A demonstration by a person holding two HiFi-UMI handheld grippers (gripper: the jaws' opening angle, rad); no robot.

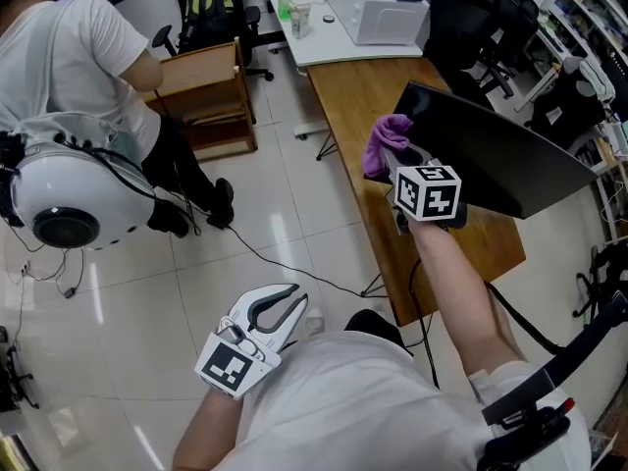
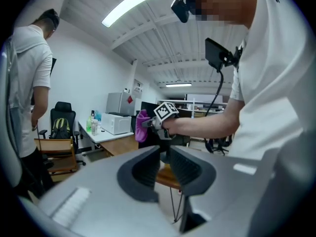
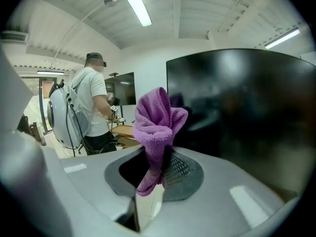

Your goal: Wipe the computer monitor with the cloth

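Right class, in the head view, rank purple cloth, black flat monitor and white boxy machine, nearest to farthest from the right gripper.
1. Purple cloth, in the right gripper's jaws.
2. Black flat monitor, just to its right.
3. White boxy machine, far desk end.

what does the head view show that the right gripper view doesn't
Only the head view: the left tongs, shut and empty above the tiled floor, and the wearer's right forearm. Only the right gripper view: a ceiling strip light and, close up, the right tongs pinching the purple cloth. Both: that cloth, the black monitor, a person in a white shirt.
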